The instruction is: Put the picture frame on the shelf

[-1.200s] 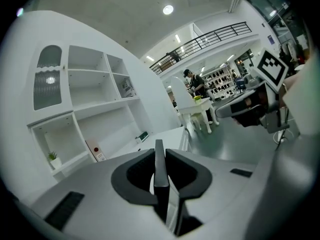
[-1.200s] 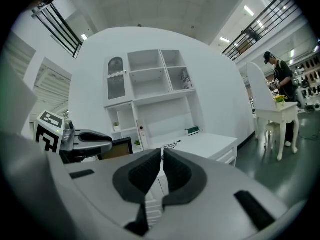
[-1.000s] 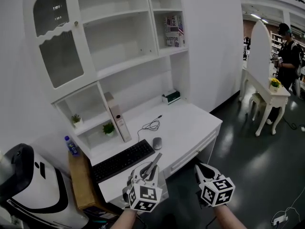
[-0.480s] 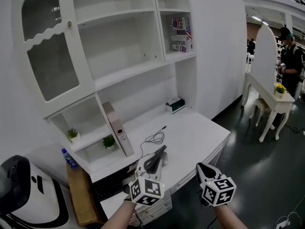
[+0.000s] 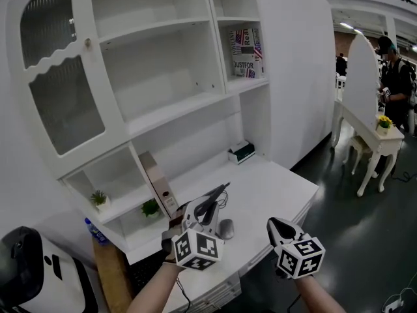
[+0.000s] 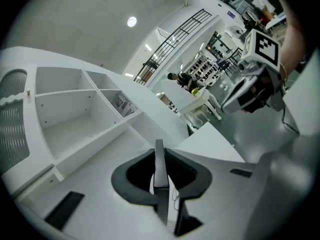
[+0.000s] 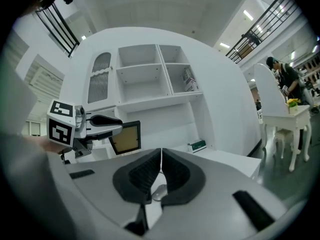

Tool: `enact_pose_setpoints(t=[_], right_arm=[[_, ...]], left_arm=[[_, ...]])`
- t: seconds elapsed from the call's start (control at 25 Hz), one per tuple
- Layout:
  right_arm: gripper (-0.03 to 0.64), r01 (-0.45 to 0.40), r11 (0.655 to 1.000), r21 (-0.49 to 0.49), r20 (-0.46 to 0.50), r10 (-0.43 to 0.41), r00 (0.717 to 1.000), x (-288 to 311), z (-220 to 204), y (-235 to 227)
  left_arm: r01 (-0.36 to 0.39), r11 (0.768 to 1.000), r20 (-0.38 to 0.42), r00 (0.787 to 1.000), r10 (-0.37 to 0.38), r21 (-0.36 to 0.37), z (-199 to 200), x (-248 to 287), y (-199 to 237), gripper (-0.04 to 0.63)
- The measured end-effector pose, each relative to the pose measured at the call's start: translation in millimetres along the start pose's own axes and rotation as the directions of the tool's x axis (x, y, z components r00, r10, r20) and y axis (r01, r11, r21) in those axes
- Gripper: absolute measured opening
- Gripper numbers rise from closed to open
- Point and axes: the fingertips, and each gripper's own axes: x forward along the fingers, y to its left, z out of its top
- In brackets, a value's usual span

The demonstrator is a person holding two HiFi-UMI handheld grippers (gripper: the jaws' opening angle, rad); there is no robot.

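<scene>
The picture frame [image 7: 126,138] has a dark rim and a tan panel. It is pinched in my left gripper [image 5: 215,195], which is shut on it and held up over the white desk [image 5: 273,181]. In the left gripper view the frame [image 6: 159,166] shows edge-on between the jaws, pointing at the white shelf unit [image 5: 169,103]. The shelf's middle bays [image 6: 75,119] stand bare. My right gripper [image 5: 275,227] hangs lower at the right, shut with nothing in it [image 7: 161,155].
A binder [image 5: 155,181] leans in the low cubby beside two small plants [image 5: 150,207]. A mouse [image 5: 225,228] and a cable lie on the desk, a box [image 5: 242,152] at its back. Books [image 5: 244,51] fill the upper right bay. A person [image 5: 391,64] stands by a side table [image 5: 381,142].
My left gripper has risen and moved forward with the frame, from the keyboard's near edge to over the desk by the mouse. The shelf unit looms closer. The right gripper has barely moved.
</scene>
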Motion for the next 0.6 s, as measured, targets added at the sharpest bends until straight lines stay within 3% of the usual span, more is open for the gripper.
enact_pose_setpoints(t=[0.28, 0.6], right_arm=[[0.002, -0.044, 0.999, -0.022, 0.038, 0.045, 0.998, 31.7, 32.1, -3.6], [0.002, -0.144, 0.986, -0.078, 0.06, 0.149, 0.987, 79.0, 76.7, 6.8]], left_arm=[[-0.031, 0.994, 0.005, 1.0, 0.031, 0.104, 12.3, 20.2, 26.4, 0.066], [-0.093, 0.97, 0.015, 0.996, 0.092, 0.225, 33.2, 39.0, 70.0, 0.066]])
